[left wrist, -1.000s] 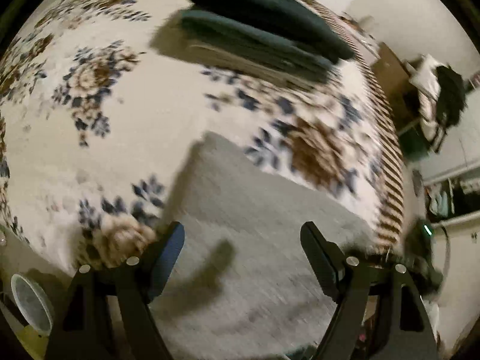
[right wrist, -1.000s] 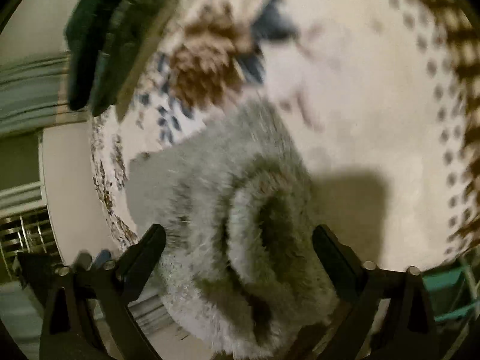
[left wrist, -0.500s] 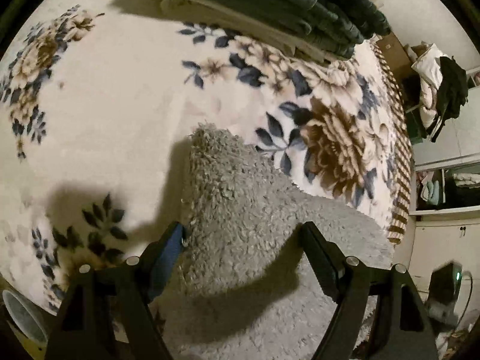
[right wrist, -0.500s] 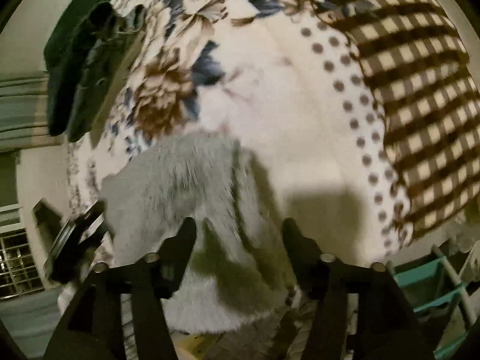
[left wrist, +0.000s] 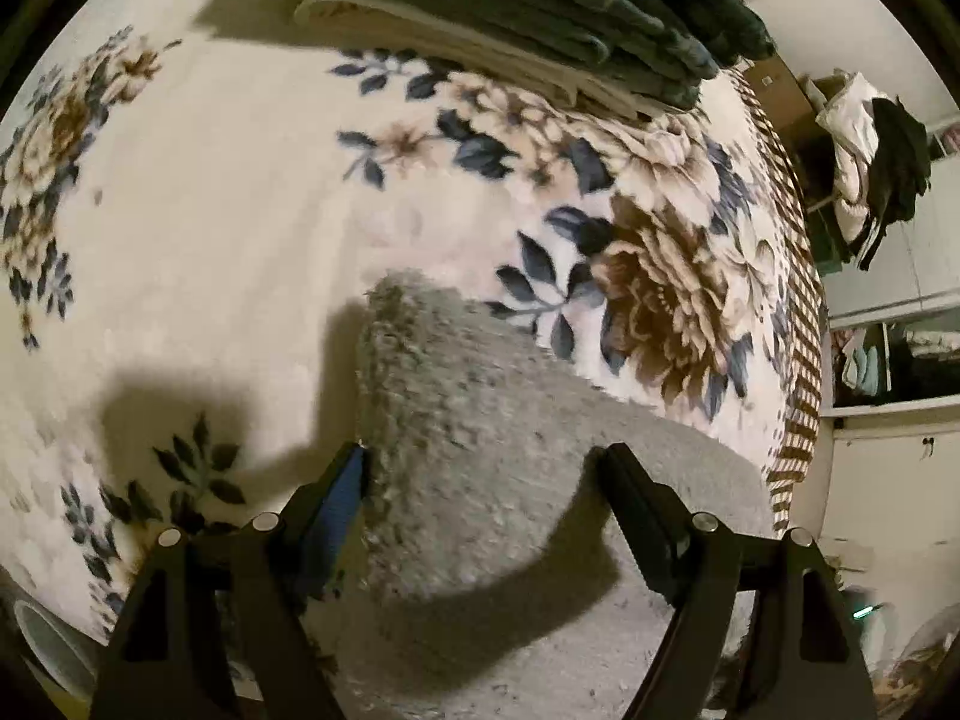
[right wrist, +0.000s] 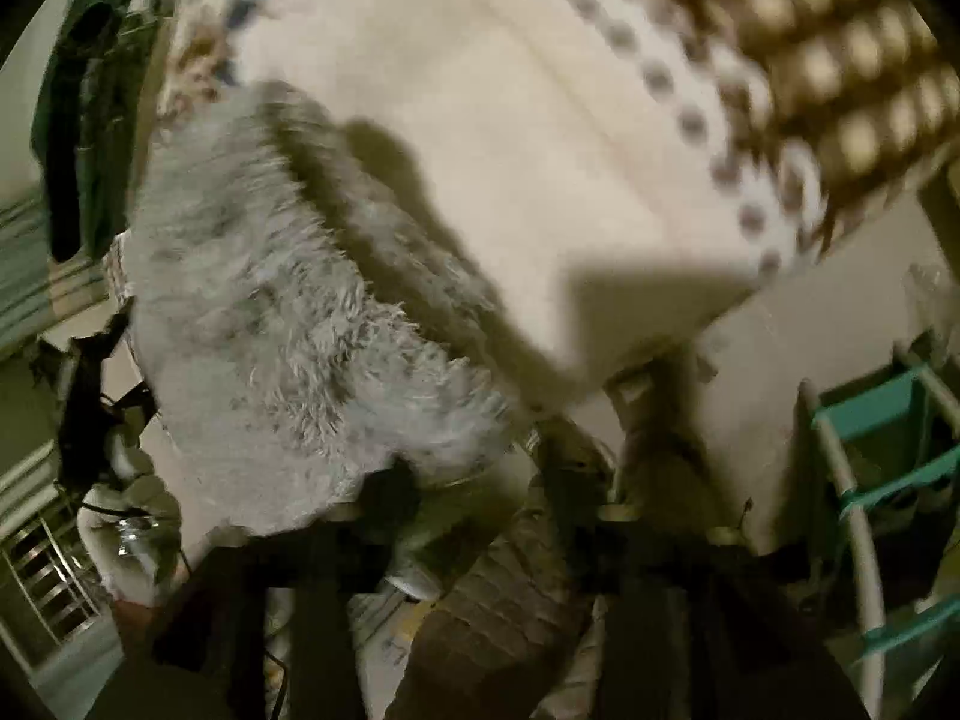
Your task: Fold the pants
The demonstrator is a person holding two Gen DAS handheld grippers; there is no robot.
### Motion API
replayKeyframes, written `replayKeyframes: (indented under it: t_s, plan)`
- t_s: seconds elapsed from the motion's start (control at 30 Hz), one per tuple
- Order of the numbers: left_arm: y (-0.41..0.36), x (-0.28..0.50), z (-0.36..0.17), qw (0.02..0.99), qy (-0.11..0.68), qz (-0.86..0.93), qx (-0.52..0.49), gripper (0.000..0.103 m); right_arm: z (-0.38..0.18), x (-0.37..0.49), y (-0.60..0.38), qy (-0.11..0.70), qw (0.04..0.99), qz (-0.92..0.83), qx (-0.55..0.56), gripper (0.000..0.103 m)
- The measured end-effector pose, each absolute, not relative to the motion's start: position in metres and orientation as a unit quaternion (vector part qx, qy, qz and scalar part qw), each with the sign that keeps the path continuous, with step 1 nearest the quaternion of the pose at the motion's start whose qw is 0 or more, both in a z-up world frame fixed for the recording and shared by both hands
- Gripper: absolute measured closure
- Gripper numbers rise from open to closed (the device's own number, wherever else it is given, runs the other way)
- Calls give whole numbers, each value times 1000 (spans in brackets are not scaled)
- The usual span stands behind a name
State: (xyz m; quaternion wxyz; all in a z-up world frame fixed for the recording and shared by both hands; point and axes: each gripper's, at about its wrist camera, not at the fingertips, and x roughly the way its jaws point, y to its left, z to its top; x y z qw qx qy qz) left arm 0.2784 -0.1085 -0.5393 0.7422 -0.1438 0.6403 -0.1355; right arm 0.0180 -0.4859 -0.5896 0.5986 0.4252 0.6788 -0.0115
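Left wrist view: my left gripper (left wrist: 480,474) has its jaws spread, fluffy grey pants (left wrist: 480,420) bunched between them on the floral blanket (left wrist: 198,228), stacked folded clothes (left wrist: 540,18) far behind. Right wrist view: blurry, my right gripper (right wrist: 474,516) near the pants' edge, and I can't tell its jaws' state

Floral blanket (left wrist: 252,228) spreads out ahead of the jaws, a stack of folded clothes (left wrist: 540,18) at its far end. Clothes pile (left wrist: 870,162) off right. Teal rack (right wrist: 882,450) right of the other jaws.
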Motion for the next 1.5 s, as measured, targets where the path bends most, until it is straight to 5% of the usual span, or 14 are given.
replayKeyframes:
  t_s: [0.1,0.4,0.43,0.5,0.63,0.7,0.83,0.93,1.0,1.17,1.5]
  plan:
    - [-112,277,-539,747,637,-135,-131,25,-555,49,-489,639,652,10,408,30]
    - [-117,273,-538,758,630,-136,-99,25,-583,152,-500,635,671,36,380,30]
    - [-117,273,-538,758,630,-136,-98,25,-592,155,-497,640,669,40,375,33]
    - [-116,273,-538,758,630,-137,-100,25,-595,161,-494,640,679,32,359,67]
    - [-115,273,-539,756,631,-139,-102,25,-584,163,-505,611,708,-10,354,79]
    - [-116,273,-539,758,630,-138,-98,25,-584,160,-515,606,711,-42,354,102]
    - [-113,273,-539,758,630,-136,-102,25,-596,157,-525,616,679,-13,399,102]
    - [-110,271,-537,756,631,-135,-111,25,-586,152,-523,622,678,7,393,84]
    - [-104,266,-531,752,630,-142,-132,25,-576,142,-523,613,682,32,398,0]
    - [-72,241,-514,744,609,-166,-219,6,-582,114,-503,621,671,84,396,0]
    - [-62,232,-575,679,641,-205,-292,6,-662,111,-458,650,599,189,429,0]
